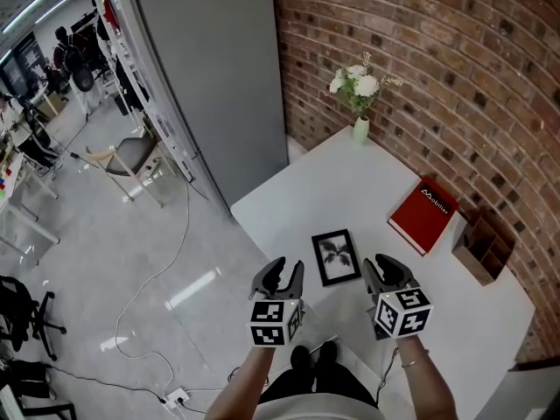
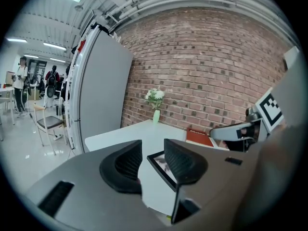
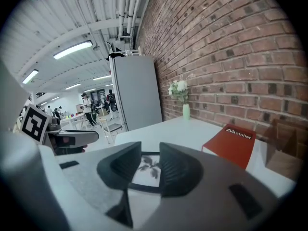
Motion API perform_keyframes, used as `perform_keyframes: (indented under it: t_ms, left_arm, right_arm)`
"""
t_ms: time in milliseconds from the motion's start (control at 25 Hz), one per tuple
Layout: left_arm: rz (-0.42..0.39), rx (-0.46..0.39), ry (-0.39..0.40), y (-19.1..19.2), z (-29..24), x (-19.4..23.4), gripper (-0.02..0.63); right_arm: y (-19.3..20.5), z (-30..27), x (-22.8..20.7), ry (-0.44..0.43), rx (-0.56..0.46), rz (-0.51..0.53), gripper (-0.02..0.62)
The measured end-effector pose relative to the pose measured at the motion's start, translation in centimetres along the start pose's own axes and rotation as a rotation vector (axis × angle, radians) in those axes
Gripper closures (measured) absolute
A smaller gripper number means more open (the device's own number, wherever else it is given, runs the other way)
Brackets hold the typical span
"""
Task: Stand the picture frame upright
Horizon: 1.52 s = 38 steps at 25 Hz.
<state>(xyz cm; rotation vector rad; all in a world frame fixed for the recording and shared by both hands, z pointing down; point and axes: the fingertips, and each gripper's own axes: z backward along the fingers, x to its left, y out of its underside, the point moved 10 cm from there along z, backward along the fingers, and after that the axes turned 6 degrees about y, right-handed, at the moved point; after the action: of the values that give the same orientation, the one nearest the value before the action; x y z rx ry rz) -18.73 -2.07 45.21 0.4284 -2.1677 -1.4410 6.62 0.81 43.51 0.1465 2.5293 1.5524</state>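
Picture frame [image 1: 336, 256] lies flat on the white table [image 1: 350, 178], and we hold left gripper [image 1: 281, 277] and right gripper [image 1: 385, 270] beside it, both parted and empty; a one-sided lift risks skidding it off the edge.

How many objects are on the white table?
4: a frame lying flat near the front, a red book right of it, a wooden holder further right, a flower vase at the far corner.

Red book [image 1: 423, 214], flower vase [image 1: 360, 129], wooden holder [image 1: 481, 250] on table [image 1: 332, 182].
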Motion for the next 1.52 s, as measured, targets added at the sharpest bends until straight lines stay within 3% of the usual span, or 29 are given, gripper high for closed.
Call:
perform_keyframes:
  t_ms: [800,1240,1520]
  left_arm:
    - [0.093,0.179,-0.116,5.2,-8.3,-2.5,0.468]
    - [0.125,0.327,-0.163,7.3,-11.6,-2.9,0.466]
    - [0.132,0.367,-0.182,8.6,-12.3,-3.0,0.474]
  right_arm:
    - [3.8,-5.4,-2.5,-0.101,0.17,0.052,0.491]
    - [5.0,-7.0,-3.5,-0.128,0.212,0.053,0.491]
    - [5.6,-7.8,-3.3,-0.14,0.232,0.067,0.491]
